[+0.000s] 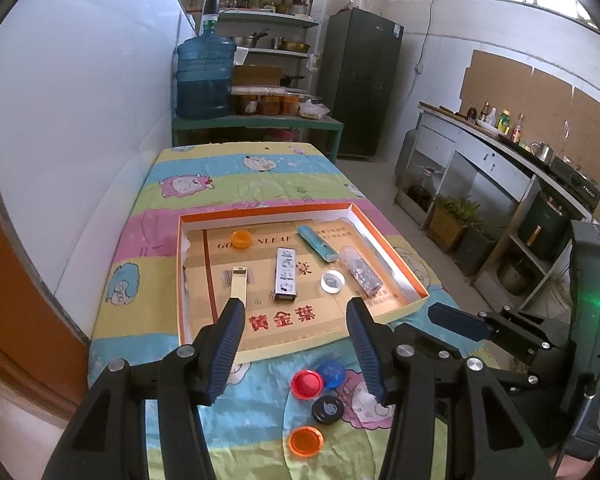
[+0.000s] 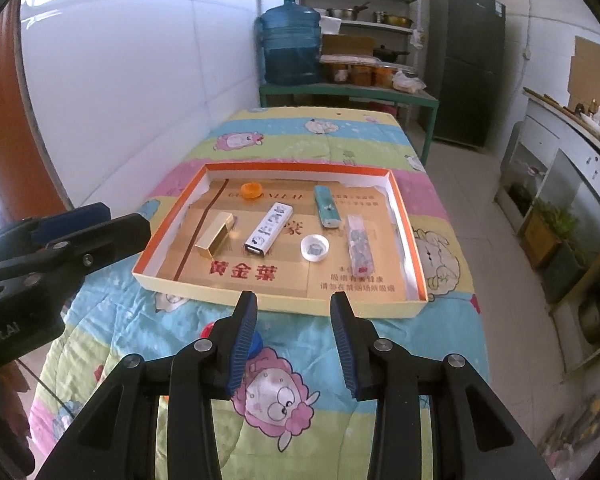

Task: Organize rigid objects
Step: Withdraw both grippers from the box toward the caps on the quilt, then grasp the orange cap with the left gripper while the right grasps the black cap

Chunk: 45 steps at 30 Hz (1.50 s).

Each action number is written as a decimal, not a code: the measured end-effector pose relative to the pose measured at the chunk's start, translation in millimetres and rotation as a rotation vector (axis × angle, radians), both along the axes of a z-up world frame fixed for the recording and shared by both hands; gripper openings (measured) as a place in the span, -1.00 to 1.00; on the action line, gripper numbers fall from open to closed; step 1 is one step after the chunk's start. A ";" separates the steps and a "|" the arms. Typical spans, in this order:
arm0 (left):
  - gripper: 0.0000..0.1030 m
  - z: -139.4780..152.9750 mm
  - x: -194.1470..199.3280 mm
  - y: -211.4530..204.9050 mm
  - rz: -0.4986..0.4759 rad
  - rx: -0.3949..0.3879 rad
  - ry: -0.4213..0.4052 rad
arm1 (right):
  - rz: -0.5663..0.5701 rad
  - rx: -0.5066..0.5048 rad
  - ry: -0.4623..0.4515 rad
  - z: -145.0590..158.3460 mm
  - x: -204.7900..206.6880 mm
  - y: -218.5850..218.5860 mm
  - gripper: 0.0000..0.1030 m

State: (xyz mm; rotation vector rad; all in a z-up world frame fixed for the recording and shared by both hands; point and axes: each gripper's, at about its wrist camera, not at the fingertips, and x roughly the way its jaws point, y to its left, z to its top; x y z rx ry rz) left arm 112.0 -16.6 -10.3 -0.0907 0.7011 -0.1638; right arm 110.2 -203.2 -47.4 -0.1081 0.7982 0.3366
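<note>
Left gripper (image 1: 296, 312) and right gripper (image 2: 293, 304): both with jaws spread, holding nothing, above the quilt's near end. Shallow box (image 1: 384, 240) holds 1 orange cap (image 1: 241, 237), gold block (image 2: 214, 236), white carton (image 1: 286, 275), teal tube (image 1: 317, 243), white lid (image 1: 332, 281). 4 caps lie outside, just before it: red (image 1: 307, 384), blue (image 1: 332, 374), black (image 1: 327, 409), orange (image 1: 306, 442).

Bare quilt (image 2: 400, 340) ahead; tray wall (image 2: 284, 305) bars beyond.
</note>
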 end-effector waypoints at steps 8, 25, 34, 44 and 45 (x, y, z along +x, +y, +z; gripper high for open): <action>0.02 -9.9 -13.6 -0.7 0.014 -0.011 0.005 | -0.004 -0.003 0.005 -7.5 -9.7 -0.1 -0.24; 0.02 -46.0 -25.9 -0.7 0.063 0.056 0.051 | -0.019 -0.016 0.051 -36.5 -25.5 0.1 -0.24; 0.02 -64.3 -31.2 -0.6 0.061 0.053 0.085 | -0.016 -0.016 0.074 -47.2 -28.4 -1.4 -0.24; 0.02 -88.1 -42.2 0.9 0.032 0.030 0.117 | -0.020 -0.021 0.107 -63.9 -33.2 -6.1 -0.24; 0.02 -90.4 -43.8 -0.4 0.021 0.027 0.123 | -0.021 -0.019 0.112 -65.3 -33.1 -6.7 -0.24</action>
